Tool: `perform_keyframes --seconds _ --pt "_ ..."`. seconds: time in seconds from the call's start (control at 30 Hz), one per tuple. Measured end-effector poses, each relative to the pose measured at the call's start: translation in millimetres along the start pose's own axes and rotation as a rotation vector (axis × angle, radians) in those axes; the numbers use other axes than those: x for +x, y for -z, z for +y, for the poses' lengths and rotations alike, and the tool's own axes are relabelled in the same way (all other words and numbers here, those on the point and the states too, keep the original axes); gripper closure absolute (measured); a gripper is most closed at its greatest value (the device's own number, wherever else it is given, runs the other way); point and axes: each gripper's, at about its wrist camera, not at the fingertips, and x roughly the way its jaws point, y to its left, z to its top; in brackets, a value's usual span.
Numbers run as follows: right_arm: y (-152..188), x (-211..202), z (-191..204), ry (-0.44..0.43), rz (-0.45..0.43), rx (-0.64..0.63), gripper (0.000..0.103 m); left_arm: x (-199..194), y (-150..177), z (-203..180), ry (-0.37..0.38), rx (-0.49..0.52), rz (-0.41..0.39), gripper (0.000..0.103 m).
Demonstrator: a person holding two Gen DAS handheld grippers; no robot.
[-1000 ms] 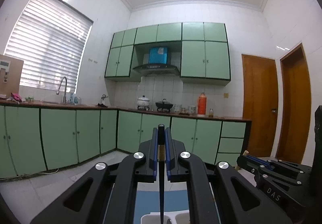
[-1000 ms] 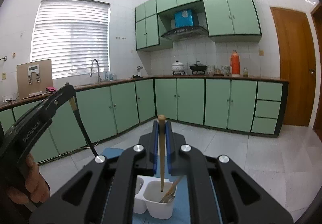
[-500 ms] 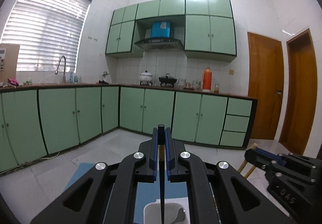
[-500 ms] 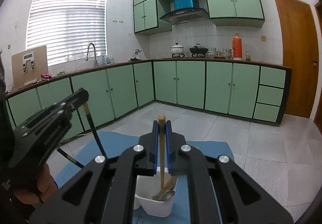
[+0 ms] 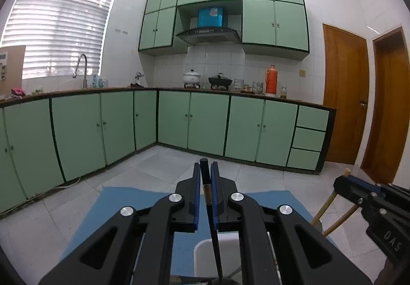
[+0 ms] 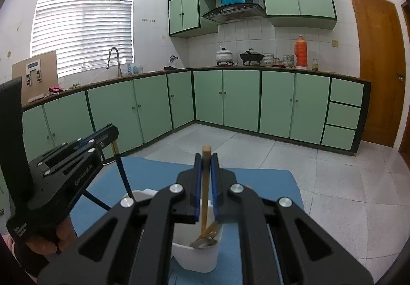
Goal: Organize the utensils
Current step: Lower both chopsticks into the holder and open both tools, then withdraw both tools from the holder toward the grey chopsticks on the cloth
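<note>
Mid-drop: left claw (image 5: 205,191) pinched dark chopsticks (image 5: 214,236), right claw (image 6: 205,177) pinched wooden chopsticks (image 6: 204,198), both above white holder (image 6: 196,256) at lower centre; next, lower tips in, release.

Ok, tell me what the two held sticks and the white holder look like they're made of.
Stick in the right tongs: pale tan, matte, looks like bamboo or wood.
Stick in the left tongs: dark, smooth with a brownish band near the top; lacquered wood or plastic, can't tell.
White holder: opaque, softly glossy, thin-walled with rounded corners; probably moulded plastic, perhaps ceramic.
</note>
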Motion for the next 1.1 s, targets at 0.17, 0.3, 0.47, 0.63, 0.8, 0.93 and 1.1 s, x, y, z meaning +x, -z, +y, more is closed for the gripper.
perform_keyframes --seconds 0.17,0.3,0.47,0.63,0.8,0.93,1.1 --pt "2 -4 -8 0.005 0.003 0.016 0.096 -7 2 3 -0.002 -0.005 -0.001 0.093" --pt "4 -11 -11 0.017 -0.007 0.014 0.083 -18 -3 2 -0.004 -0.010 -0.018 0.070" --pt "3 -31 -15 0.016 -0.053 0.021 0.068 -36 -11 6 -0.006 -0.022 -0.050 0.056" --pt "1 -61 -21 0.050 -0.128 0.027 0.043 -64 -16 8 -0.010 -0.024 -0.098 0.034" --pt "7 -93 -28 0.066 -0.180 0.033 0.022 -92 -12 7 -0.006 -0.015 -0.118 0.020" --pt "17 -114 -29 0.072 -0.197 0.030 0.014 -111 -3 7 0.003 -0.018 -0.113 0.015" --pt "33 -134 -27 0.062 -0.200 0.041 0.008 -131 12 6 0.014 -0.015 -0.091 0.009"
